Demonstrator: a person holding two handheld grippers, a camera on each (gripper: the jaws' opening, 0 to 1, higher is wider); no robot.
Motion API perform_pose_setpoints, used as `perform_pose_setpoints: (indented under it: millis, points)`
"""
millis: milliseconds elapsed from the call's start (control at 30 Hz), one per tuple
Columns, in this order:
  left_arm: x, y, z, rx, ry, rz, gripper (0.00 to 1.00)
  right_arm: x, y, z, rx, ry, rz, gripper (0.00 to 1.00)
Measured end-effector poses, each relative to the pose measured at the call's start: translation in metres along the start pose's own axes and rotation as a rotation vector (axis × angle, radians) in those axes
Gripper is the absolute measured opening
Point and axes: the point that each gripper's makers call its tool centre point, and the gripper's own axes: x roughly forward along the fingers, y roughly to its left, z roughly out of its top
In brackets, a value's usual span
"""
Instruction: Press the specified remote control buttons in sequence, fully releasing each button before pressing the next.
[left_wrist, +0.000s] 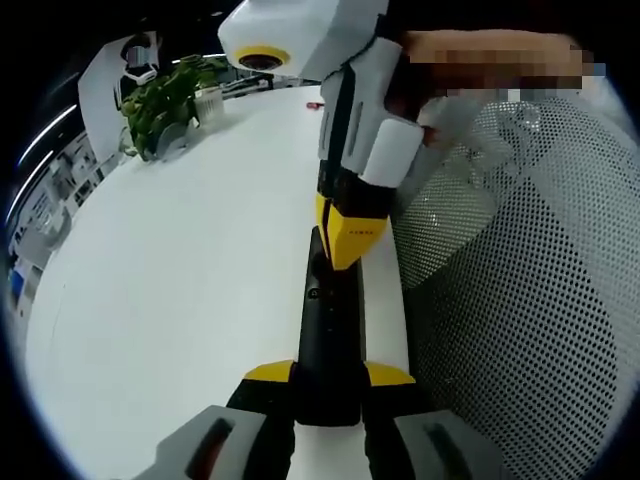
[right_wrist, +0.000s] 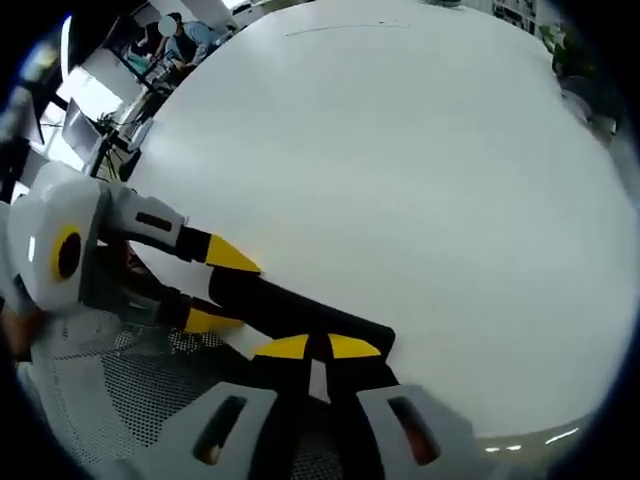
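Seemingly at table (left_wrist: 180, 290) edge, remote (left_wrist: 328, 340) gripped by left hand-held gripper (left_wrist: 330, 385).

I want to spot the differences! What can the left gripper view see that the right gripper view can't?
Left gripper view alone: a green potted plant at the far edge of the table and a small red thing beyond the right gripper. Right gripper view alone: people sitting in the background. Both: the white table, the black remote clamped by the left gripper, the right gripper's shut tips on the remote, and dotted mesh beside the table.
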Motion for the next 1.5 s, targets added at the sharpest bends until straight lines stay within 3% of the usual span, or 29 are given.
perform_pose_setpoints:
  millis: [133, 233, 367, 667, 867, 1067, 1400, 1500]
  points:
    - [0.0001, 0.0001, 0.0001, 0.001, 0.002, 0.001, 0.25, 0.0012, 0.001, -0.0005, -0.016, -0.002, -0.01, 0.02]
    - [0.0002, -0.0001, 0.0002, 0.001, 0.004, -0.001, 0.25, 0.0021, -0.0038, -0.0002, -0.099, 0.001, -0.079, 0.0]
    - [0.0001, -0.0004, 0.0002, 0.0, 0.003, -0.003, 0.25, 0.004, 0.0007, 0.0002, -0.166, 0.002, -0.097, 0.0]
    - [-0.0001, -0.0001, 0.0001, -0.006, 0.003, -0.001, 0.25, 0.0047, -0.0028, 0.0009, -0.108, 0.017, -0.075, 0.0]
    - [0.0001, 0.0001, 0.0003, -0.006, 0.002, -0.001, 0.25, 0.0034, -0.0036, 0.0002, -0.064, -0.012, -0.063, 0.0]
    - [0.0001, 0.0002, 0.0004, -0.012, -0.012, 0.003, 0.25, 0.0026, -0.0045, 0.001, 0.044, -0.012, -0.028, 0.0]
    - [-0.0002, -0.0004, 0.0001, -0.009, -0.023, 0.003, 0.25, -0.0002, 0.0035, 0.0073, 0.084, -0.038, 0.016, 0.0]
    - [-0.0004, -0.0005, 0.0001, -0.009, -0.023, 0.002, 0.25, 0.0024, 0.0039, 0.0012, 0.089, -0.019, 0.0, 0.0]
